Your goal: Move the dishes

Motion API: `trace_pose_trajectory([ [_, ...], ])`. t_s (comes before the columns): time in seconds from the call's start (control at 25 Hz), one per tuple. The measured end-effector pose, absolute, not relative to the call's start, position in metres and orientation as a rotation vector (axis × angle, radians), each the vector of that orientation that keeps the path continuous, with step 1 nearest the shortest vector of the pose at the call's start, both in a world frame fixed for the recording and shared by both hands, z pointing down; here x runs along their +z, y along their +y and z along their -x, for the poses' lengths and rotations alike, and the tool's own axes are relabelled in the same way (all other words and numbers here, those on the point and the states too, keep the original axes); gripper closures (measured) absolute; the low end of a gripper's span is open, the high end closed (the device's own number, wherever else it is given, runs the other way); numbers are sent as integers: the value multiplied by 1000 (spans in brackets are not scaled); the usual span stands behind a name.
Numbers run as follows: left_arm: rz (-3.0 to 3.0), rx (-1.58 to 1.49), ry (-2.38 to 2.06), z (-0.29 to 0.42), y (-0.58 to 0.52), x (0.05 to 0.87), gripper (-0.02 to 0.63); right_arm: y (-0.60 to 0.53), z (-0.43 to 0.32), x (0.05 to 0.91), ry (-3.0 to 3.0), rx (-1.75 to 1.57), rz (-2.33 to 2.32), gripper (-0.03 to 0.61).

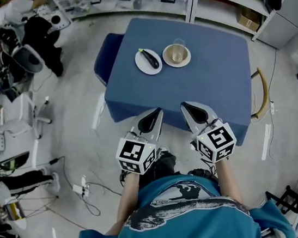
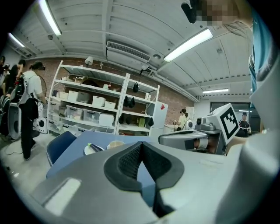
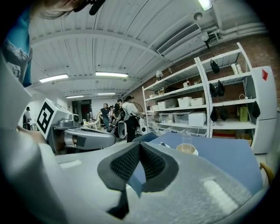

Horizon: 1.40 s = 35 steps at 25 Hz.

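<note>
Head view: likely approach step, dishes untouched.
Left gripper [image 1: 155,112] and right gripper [image 1: 186,105]: fingers together, empty. Plate [image 1: 148,61] and bowl [image 1: 176,55] lie well ahead on tabletop [image 1: 220,78]. Next: advance, part fingers around a rim.

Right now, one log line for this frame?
phase: pre-grasp | left claw: shut, empty | right claw: shut, empty | eggplant plate, tan dish: on table, untouched
</note>
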<state>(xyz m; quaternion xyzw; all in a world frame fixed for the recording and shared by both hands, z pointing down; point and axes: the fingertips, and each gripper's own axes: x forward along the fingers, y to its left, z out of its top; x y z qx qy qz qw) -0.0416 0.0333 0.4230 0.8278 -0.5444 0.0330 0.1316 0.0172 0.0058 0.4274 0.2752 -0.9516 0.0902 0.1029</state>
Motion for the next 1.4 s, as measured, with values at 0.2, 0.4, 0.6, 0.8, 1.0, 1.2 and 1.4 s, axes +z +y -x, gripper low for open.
trace_pose_trajectory([
  [0.2,-2445,103,-1513,56,9,427,598,-15,1,433,-2776,275,-862,575],
  [0.4,-2467,95,-1467,63,-5,429,598,-31,9,437,-2754,285,-897,575],
  [0.6,-2471,125,-1428,62,-13,440,598,-42,11,443,-2729,293,-918,575],
  [0.8,-2471,123,-1403,57,-23,443,598,-54,2,452,-2706,320,-948,575],
  [1.0,-2460,138,-1408,50,-43,446,598,-78,-10,460,-2702,326,-945,549],
  [1.2,-2456,184,-1437,43,-81,443,598,-129,-18,465,-2707,351,-935,526],
  [1.4,-2454,209,-1505,35,-119,430,598,-183,-23,477,-2685,356,-900,487],
])
